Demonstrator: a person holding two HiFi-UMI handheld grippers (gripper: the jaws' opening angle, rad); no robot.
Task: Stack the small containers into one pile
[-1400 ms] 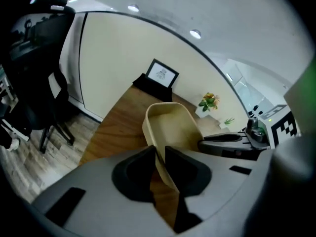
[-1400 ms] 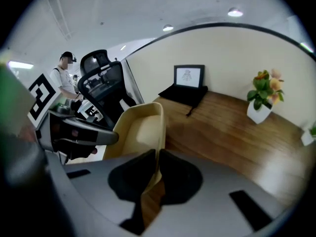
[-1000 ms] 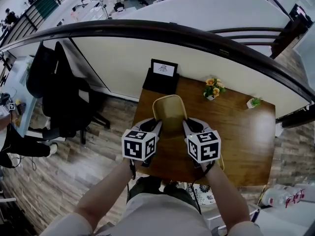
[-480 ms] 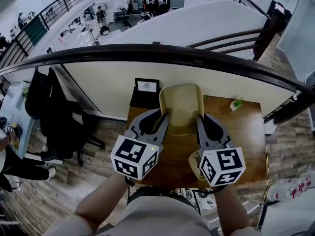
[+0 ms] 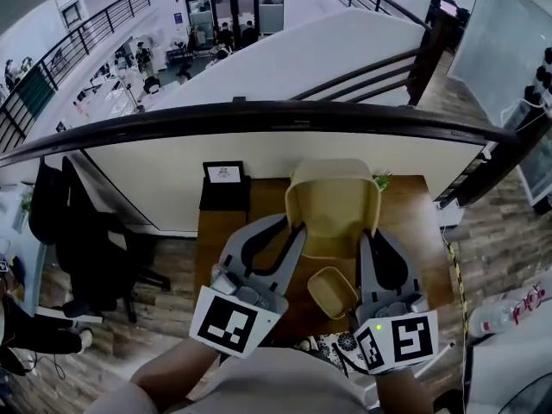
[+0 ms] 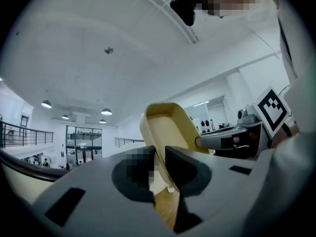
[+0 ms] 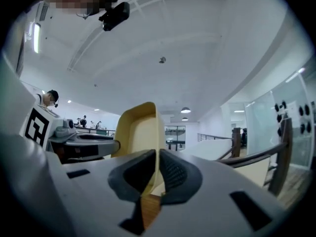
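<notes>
**A:** What does the head view give you?

**B:** Both grippers are out in front of the person. They hold one beige container (image 5: 335, 207) between them, well above the wooden bench (image 5: 226, 235). The left gripper (image 5: 296, 228) has its left wall and the right gripper (image 5: 366, 236) has its right wall. The hollow side is turned up toward the person.

**A:** Any more of that kind?

**B:** A smaller container (image 5: 331, 290), the same beige, shows lower down between the two grippers. I can't tell whether it rests on the bench. At the bench's far edge there's a black stand with a white card (image 5: 223, 178). A little green plant (image 5: 380, 179) peeps past the big container's corner, and a black office chair (image 5: 82, 231) sits off to the left on the wood floor.

**A:** And the left gripper view?

**B:** The left gripper (image 6: 159, 157) has its jaws narrow, pinched on the container's (image 6: 165, 125) thin wall. The container rises tilted from between them against the ceiling. The right gripper (image 6: 202, 142) reaches in from the right and meets the container's far side.

**A:** The right gripper view?

**B:** Much the same, mirrored. The right gripper (image 7: 157, 164) has its jaws almost together, clamped on the other wall of the container (image 7: 140, 132), which stands up from between them. The left gripper (image 7: 116, 144) comes in from the left and touches the opposite side.
</notes>
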